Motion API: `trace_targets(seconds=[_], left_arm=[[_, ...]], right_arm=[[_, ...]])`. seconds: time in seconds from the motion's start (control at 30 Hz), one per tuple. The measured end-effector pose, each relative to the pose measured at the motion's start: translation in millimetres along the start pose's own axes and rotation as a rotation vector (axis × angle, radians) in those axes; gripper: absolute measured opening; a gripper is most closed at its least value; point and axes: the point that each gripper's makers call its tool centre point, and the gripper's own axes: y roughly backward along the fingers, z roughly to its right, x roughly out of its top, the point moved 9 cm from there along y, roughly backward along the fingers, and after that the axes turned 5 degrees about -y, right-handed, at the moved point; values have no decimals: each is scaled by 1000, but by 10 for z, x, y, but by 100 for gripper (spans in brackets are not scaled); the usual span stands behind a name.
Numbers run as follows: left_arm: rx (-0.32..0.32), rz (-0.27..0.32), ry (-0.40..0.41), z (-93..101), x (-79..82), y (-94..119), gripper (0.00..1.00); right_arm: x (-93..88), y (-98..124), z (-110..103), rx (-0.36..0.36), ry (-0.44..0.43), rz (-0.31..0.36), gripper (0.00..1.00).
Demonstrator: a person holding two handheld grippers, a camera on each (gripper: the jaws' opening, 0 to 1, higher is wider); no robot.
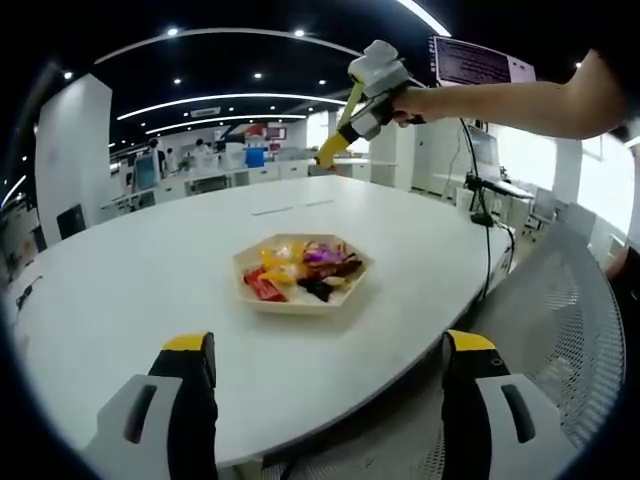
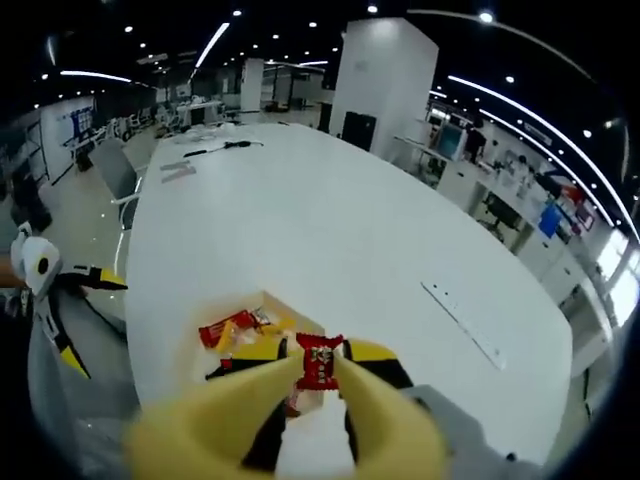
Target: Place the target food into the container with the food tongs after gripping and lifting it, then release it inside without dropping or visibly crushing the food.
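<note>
1. Right gripper (image 2: 318, 385) clamping yellow food tongs (image 2: 290, 420), tips pinching red candy (image 2: 319, 363) above tray (image 2: 262, 303).
2. Left gripper (image 1: 330, 350) jaws wide apart, holding nothing, low over white worktop (image 1: 150, 270).
3. Left gripper view: hexagonal tray of wrapped sweets mid-worktop, right gripper raised high beyond it.

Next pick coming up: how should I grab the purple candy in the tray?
Come from above and pinch the purple candy across its wrapper's narrow width. It lies on top of the heap in the shallow tray, near the far side, so the sides are crowded by other sweets.
</note>
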Motion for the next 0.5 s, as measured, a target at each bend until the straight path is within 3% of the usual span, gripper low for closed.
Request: trace_targets(seconds=[0.33,0.5], left_arm=[[-1,2,0,0,-2,4,90],[2,4,2,1,-2,9,89]], right_arm=[[158,-160,-265,62,32,15,23],[243,-142,-307,77,46,69,28]])
